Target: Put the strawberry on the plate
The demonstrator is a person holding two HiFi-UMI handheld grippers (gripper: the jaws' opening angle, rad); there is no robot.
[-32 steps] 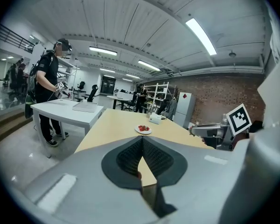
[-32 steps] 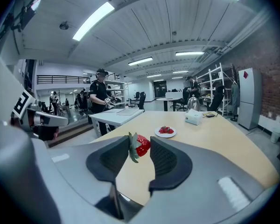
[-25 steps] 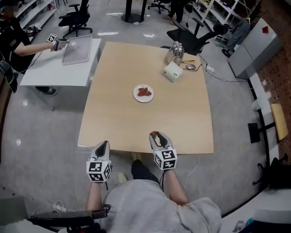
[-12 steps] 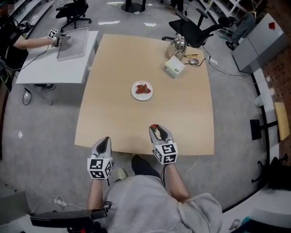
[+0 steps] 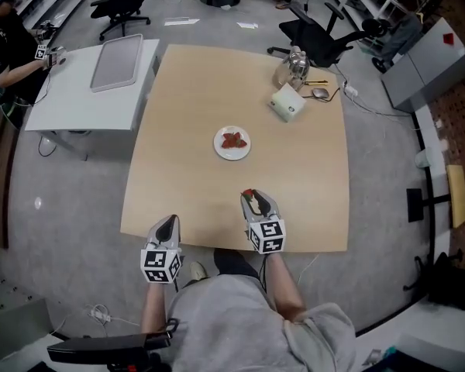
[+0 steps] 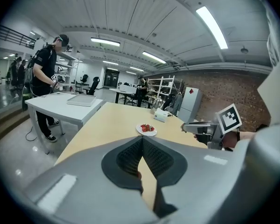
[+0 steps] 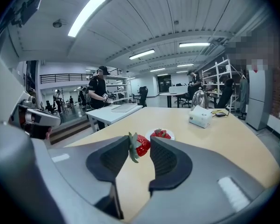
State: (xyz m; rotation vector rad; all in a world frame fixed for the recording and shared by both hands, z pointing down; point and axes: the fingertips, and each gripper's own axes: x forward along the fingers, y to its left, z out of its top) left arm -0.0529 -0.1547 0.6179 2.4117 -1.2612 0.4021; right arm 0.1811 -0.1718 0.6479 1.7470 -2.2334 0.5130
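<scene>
In the head view, your right gripper [image 5: 253, 201] carries the strawberry [image 5: 249, 195] at its tips above the near edge of the wooden table [image 5: 178, 130]. It is well short of the white plate [image 5: 232, 154], which already bears other strawberries [image 5: 232, 139], so the pickup looks done and the carry and placing remain. In the left gripper view, your left gripper [image 6: 142, 142] has its jaws pressed together on nothing. In the right gripper view, the jaws clamp the strawberry from both sides, with the plate straight ahead.

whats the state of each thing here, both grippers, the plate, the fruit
round white plate: on the tan wooden table, holding a few strawberries
red strawberry with green leaves: gripped, not yet on the plate
right gripper: shut on that strawberry
left gripper: shut, empty
</scene>
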